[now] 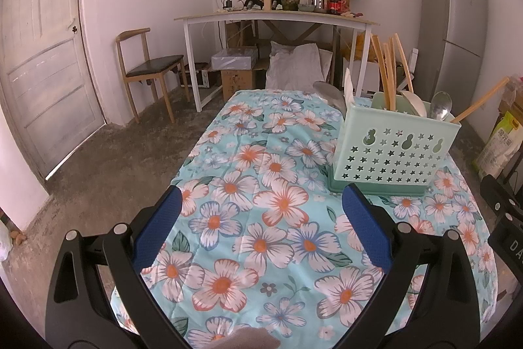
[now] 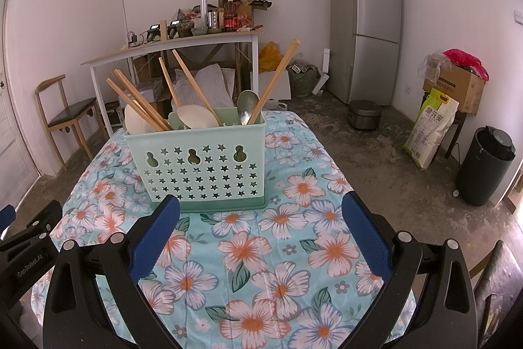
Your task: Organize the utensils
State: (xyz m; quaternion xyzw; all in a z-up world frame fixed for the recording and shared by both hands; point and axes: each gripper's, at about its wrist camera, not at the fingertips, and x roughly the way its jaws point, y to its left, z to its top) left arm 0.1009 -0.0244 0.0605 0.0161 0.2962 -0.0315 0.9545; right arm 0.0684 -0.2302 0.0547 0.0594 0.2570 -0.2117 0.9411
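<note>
A mint green utensil holder (image 2: pixel 202 165) with star-shaped holes stands on the floral tablecloth (image 2: pixel 261 257). It holds several wooden chopsticks (image 2: pixel 140 103), a white rice paddle (image 2: pixel 196 116) and a metal spoon (image 2: pixel 246 107). My right gripper (image 2: pixel 261 201) is open and empty, just in front of the holder. In the left wrist view the holder (image 1: pixel 392 149) stands ahead to the right, with a metal spoon (image 1: pixel 440 107) in it. My left gripper (image 1: pixel 261 195) is open and empty above the cloth, left of the holder.
A white desk (image 1: pixel 278 17) with clutter stands at the back wall, a wooden chair (image 1: pixel 150 67) to its left, a grey fridge (image 2: pixel 366 25) to the right. A rice bag (image 2: pixel 431 126), boxes and a black bin (image 2: pixel 487 165) stand on the floor at right.
</note>
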